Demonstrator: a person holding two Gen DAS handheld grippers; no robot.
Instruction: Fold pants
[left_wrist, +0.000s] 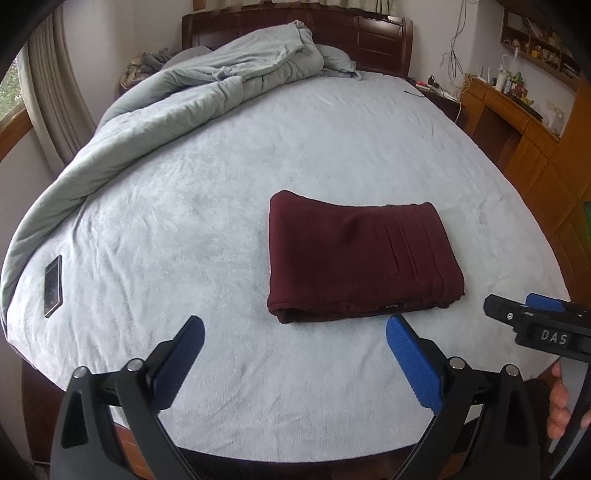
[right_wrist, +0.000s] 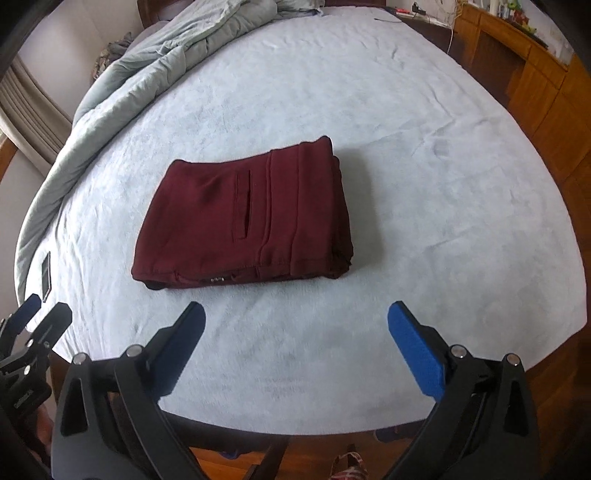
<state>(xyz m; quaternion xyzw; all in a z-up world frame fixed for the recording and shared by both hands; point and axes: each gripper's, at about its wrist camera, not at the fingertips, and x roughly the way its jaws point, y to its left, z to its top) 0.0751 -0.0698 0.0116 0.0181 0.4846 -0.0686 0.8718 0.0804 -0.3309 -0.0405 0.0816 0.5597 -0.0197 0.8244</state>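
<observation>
Looking down along my left gripper (left_wrist: 295, 332), I see its blue pads spread wide with nothing between them, low in the frame over the pale bed sheet (left_wrist: 258, 166). My right gripper (right_wrist: 296, 317) is spread just as wide and empty. Just beyond the fingertips, the maroon pants (right_wrist: 243, 214) lie folded in a flat rectangle mid-frame. A phone (left_wrist: 53, 286) rests at the left edge, and a rumpled grey duvet (left_wrist: 207, 96) fills the upper left.
</observation>
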